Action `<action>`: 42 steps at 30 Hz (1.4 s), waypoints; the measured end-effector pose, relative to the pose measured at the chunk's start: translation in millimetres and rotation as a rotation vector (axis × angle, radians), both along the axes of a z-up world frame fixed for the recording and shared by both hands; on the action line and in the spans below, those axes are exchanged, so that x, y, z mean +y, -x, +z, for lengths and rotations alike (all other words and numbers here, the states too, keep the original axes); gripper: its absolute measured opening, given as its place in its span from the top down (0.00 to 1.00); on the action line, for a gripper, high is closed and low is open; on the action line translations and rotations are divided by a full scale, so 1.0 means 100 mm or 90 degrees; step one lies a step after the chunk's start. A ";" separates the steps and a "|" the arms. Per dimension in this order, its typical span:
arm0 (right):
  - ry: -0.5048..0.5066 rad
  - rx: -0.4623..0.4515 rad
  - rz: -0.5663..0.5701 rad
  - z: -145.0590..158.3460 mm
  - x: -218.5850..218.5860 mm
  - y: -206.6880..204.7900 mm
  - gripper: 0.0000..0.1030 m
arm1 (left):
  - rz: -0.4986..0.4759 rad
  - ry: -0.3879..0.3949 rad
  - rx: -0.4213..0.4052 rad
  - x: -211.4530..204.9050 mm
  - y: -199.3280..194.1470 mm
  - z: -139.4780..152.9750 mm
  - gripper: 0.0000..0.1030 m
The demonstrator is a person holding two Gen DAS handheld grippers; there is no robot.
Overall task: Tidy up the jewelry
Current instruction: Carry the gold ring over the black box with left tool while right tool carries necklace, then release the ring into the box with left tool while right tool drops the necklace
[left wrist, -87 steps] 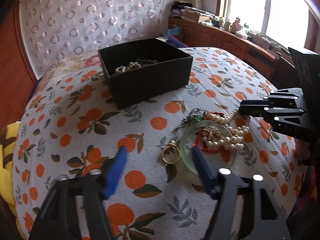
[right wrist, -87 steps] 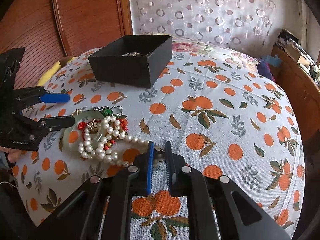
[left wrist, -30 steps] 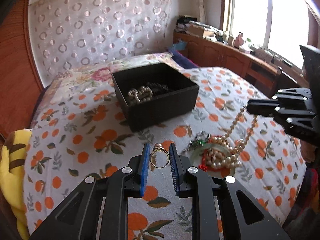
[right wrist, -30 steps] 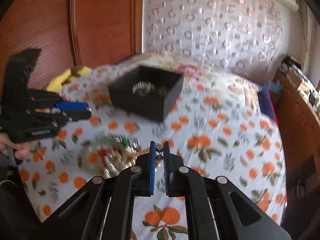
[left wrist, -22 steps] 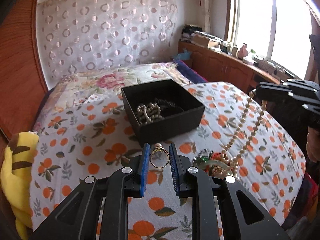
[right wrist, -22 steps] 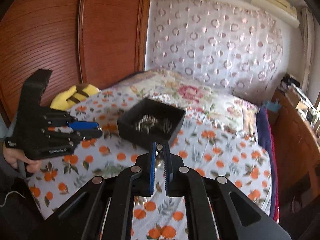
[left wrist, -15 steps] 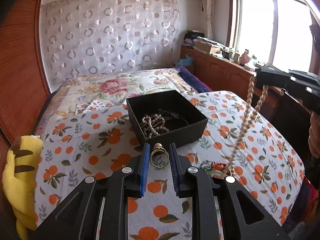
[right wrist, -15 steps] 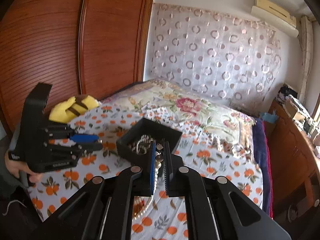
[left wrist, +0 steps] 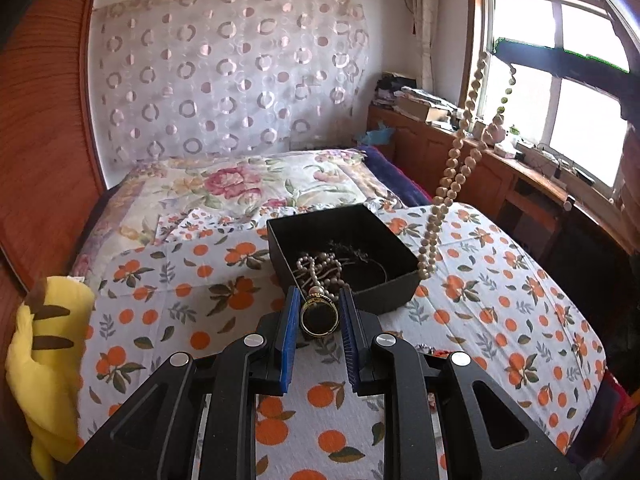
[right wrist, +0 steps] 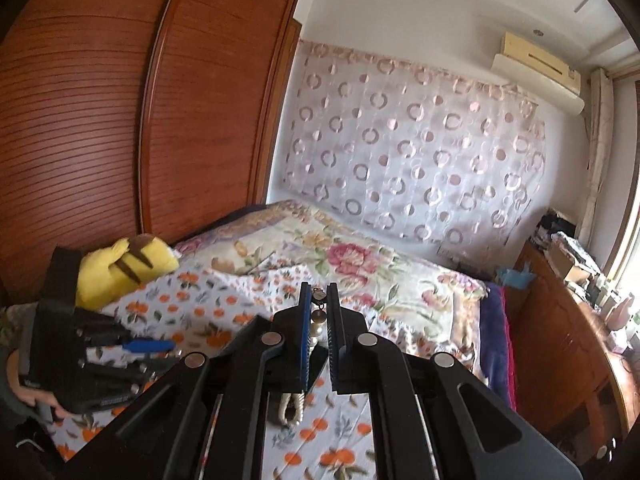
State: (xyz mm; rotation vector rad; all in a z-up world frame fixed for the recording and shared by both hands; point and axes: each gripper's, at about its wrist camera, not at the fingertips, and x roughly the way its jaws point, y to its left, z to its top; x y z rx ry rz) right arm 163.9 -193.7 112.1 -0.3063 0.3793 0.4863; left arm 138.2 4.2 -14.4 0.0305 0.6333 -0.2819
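Left wrist | left gripper point(left wrist: 319, 316) pinches ring point(left wrist: 319, 317) | right gripper point(right wrist: 319, 312) pinching pearl necklace point(left wrist: 444, 188) lifted higher

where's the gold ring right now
In the left wrist view the gold ring is pinched between the jaws of the left gripper, held up just in front of the black box's near wall, over the orange-print cloth.

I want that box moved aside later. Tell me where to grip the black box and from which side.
Grip the black box by one upright wall, probably the near right one, coming from above with one finger inside and one outside. It is open-topped with thin, straight walls. Jewelry lies in the middle, and the hanging pearl necklace dangles by the right corner, so it should be cleared first.
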 end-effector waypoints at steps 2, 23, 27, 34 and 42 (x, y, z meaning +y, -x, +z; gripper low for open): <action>-0.003 -0.002 -0.004 0.05 0.02 -0.10 0.92 | 0.001 -0.002 -0.003 0.00 -0.02 0.02 0.82; -0.017 0.122 0.005 -0.60 0.20 -0.61 0.91 | 0.010 -0.023 0.017 -0.15 -0.50 -0.11 0.82; -0.013 0.166 -0.002 -0.90 0.20 -0.65 0.89 | 0.007 -0.022 0.026 -0.19 -0.57 -0.13 0.82; -0.026 0.187 -0.004 -1.09 0.06 -0.59 0.88 | 0.002 -0.026 0.033 -0.27 -0.69 -0.12 0.82; -0.010 0.189 -0.008 -1.26 -0.11 -0.42 0.87 | -0.002 -0.037 0.036 -0.42 -0.79 -0.13 0.82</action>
